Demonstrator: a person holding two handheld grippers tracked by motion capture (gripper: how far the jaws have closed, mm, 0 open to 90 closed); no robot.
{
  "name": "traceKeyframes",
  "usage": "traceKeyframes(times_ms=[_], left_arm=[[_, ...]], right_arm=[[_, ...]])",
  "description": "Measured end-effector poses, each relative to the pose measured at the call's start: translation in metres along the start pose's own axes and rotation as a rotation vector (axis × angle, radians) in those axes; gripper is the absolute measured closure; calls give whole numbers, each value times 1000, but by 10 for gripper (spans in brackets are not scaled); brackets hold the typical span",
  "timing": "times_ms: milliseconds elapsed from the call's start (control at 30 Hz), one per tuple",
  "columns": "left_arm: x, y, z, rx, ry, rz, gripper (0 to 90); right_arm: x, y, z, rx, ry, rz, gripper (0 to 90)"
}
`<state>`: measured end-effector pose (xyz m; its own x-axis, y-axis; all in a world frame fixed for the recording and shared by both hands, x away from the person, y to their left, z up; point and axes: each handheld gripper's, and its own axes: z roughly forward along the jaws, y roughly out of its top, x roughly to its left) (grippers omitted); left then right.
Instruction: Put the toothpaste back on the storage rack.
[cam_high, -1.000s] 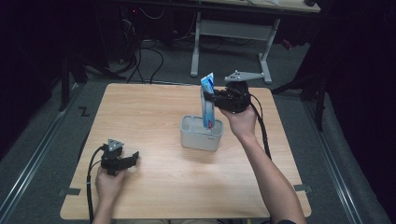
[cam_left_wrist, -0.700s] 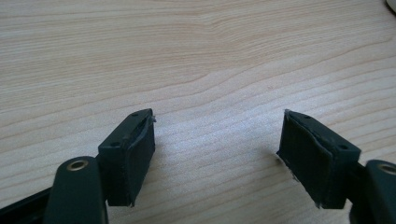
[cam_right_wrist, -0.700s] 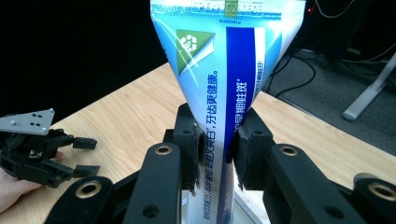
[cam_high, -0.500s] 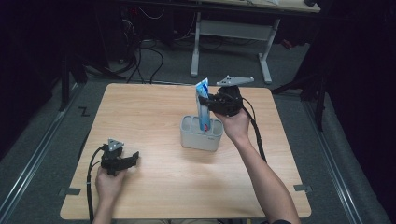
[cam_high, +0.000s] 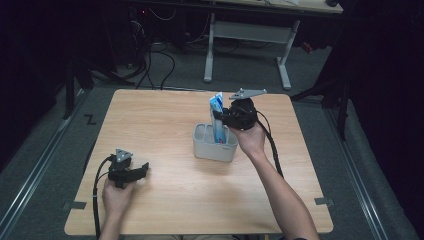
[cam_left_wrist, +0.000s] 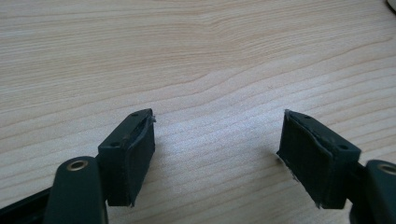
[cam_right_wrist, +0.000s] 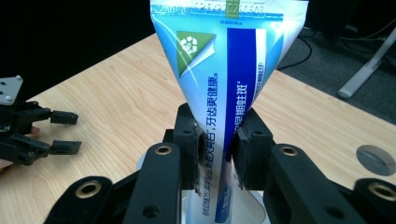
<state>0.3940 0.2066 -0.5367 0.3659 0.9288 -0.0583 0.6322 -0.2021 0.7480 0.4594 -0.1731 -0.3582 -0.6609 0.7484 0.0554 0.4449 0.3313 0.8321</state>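
The right gripper (cam_high: 223, 116) had come down since a second ago, sinking the toothpaste tube (cam_high: 217, 116) deeper into the grey holder (cam_high: 214, 146). Bare table (cam_high: 165, 120) lay left of the holder, more on its near side. The jaws were clamped on the upright tube. The left gripper (cam_high: 142, 171) rested near-left, jaws apart.

The right gripper (cam_high: 223, 116) is up over the middle of the counter (cam_high: 165, 115), forearm stretched forward from the lower right, its fingers (cam_right_wrist: 189, 144) pinched tight with only a narrow gap between them. The left gripper (cam_high: 141, 171) sits low near the person's side, held in the left hand (cam_high: 117, 192), fingers (cam_left_wrist: 133, 156) spread wide and gripping nothing.
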Motion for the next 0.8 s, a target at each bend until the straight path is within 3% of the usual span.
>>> traceKeyframes(times_ms=[800], left_arm=[[0, 0, 0, 1, 3, 3, 271]], right_arm=[[-1, -23, 19, 78, -35, -5, 729]])
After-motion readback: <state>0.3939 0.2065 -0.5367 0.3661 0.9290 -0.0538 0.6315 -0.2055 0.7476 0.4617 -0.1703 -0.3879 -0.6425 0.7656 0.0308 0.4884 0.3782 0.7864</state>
